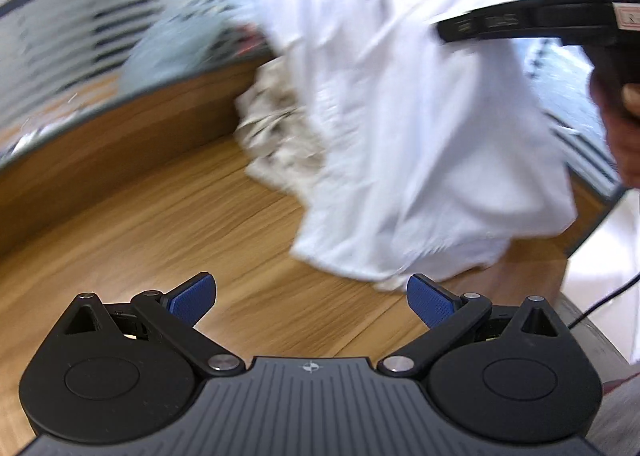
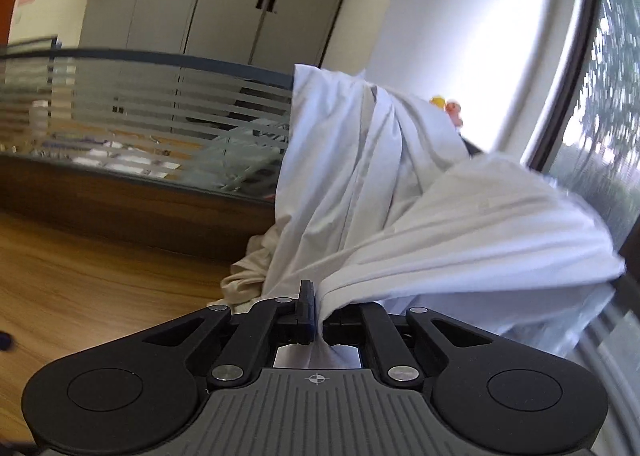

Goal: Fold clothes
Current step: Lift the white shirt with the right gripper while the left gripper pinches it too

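Bare wooden surface (image 1: pixel 160 224) ahead of the spread left gripper (image 1: pixel 311 298). Blocked farther on by hanging white garment (image 1: pixel 400 116), crumpled beige cloth (image 1: pixel 276 128), and glass partition (image 1: pixel 80 28) along the far edge.

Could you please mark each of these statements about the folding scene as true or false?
1. The right gripper is shut on the white garment. True.
2. The left gripper is clamped on the white garment. False: its jaws stand wide apart with nothing between them.
3. A beige garment lies bunched on the wooden table beside the white one. True.
4. The white garment lies flat and neatly folded. False: it hangs lifted and draped in loose folds.
5. The cabinet behind the table is bright red. False: it is grey.
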A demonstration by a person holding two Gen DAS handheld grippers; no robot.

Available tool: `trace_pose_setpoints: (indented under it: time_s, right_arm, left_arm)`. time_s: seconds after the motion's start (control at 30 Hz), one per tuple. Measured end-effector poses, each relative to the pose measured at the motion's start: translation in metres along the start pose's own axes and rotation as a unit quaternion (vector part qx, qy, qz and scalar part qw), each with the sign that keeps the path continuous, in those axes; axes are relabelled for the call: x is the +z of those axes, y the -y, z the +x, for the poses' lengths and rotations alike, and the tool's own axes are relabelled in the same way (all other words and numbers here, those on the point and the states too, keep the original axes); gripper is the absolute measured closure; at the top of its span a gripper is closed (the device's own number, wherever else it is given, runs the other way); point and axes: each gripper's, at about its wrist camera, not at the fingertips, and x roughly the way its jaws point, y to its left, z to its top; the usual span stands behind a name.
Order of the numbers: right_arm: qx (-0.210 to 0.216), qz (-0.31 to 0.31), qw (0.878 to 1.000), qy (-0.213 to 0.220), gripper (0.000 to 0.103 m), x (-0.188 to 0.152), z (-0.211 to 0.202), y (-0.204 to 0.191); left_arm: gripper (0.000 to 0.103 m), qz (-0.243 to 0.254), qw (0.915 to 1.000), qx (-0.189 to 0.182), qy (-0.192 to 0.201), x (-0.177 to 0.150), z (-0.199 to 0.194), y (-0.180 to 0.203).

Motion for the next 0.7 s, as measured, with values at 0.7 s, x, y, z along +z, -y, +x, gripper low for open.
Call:
trace_pose_setpoints:
  time_s: [0.7]
  right_arm:
    - [0.086, 0.154, 0.983, -0.051, 0.098, -0.017, -0.016, 0.061]
  left_arm:
    - [0.020, 0.090, 0.9841, -0.076, 0.133, 0.084, 0.042, 0.139]
